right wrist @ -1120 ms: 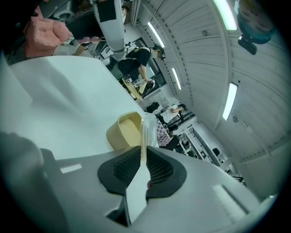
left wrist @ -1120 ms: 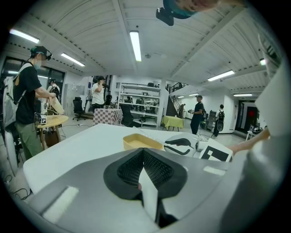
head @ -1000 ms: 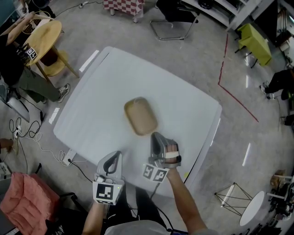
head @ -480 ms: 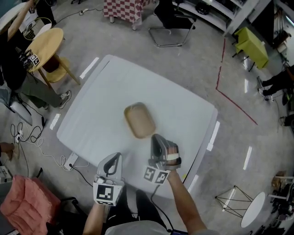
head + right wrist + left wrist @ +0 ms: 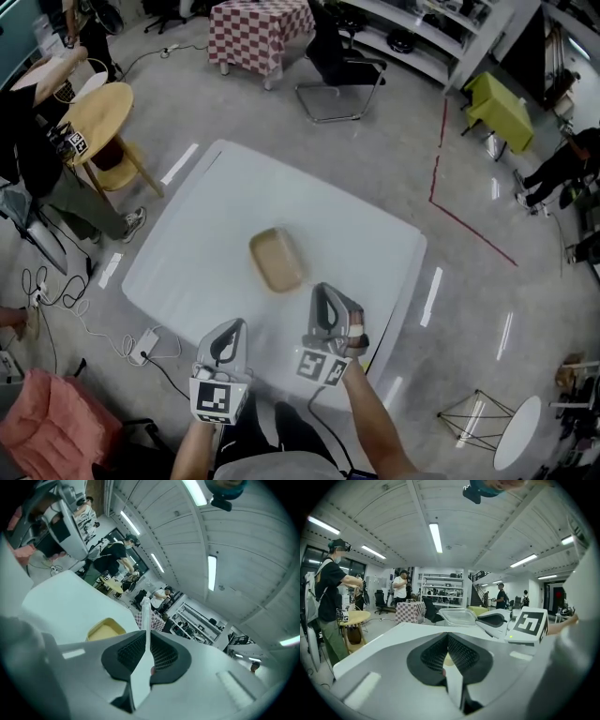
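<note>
A round wooden table (image 5: 98, 111) stands left of the white table (image 5: 216, 225). Beyond are a checkered table (image 5: 255, 28) and a black chair (image 5: 339, 66).

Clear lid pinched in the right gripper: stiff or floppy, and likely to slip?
The clear lid looks thin-walled, so it is probably light and somewhat flexible. The right gripper pinches only its edge, so it might pivot or slip; glossy plastic likely gives little grip.
</note>
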`<state>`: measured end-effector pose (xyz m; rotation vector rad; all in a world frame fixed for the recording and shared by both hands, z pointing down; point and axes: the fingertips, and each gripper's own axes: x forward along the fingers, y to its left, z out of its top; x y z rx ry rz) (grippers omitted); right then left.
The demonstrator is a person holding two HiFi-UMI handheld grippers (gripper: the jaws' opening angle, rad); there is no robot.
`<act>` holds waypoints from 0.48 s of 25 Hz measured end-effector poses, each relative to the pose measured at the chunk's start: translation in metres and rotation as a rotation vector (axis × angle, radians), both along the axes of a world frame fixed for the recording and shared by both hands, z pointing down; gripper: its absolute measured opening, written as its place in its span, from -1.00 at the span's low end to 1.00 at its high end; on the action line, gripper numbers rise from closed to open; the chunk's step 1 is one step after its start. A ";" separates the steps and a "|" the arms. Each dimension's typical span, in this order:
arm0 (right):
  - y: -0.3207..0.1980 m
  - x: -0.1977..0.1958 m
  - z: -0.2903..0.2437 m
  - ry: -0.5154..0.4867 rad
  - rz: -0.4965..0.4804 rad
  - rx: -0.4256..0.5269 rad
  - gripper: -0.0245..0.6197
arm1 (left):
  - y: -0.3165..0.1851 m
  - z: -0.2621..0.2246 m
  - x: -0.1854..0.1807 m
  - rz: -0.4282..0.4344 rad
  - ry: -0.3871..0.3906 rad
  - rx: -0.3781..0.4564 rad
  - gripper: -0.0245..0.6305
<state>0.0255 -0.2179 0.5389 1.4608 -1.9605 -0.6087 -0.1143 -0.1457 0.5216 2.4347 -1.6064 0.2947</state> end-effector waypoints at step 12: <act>0.047 0.023 -0.075 -0.263 0.047 -0.002 -0.82 | 0.031 -0.057 0.019 0.008 0.015 0.079 -0.89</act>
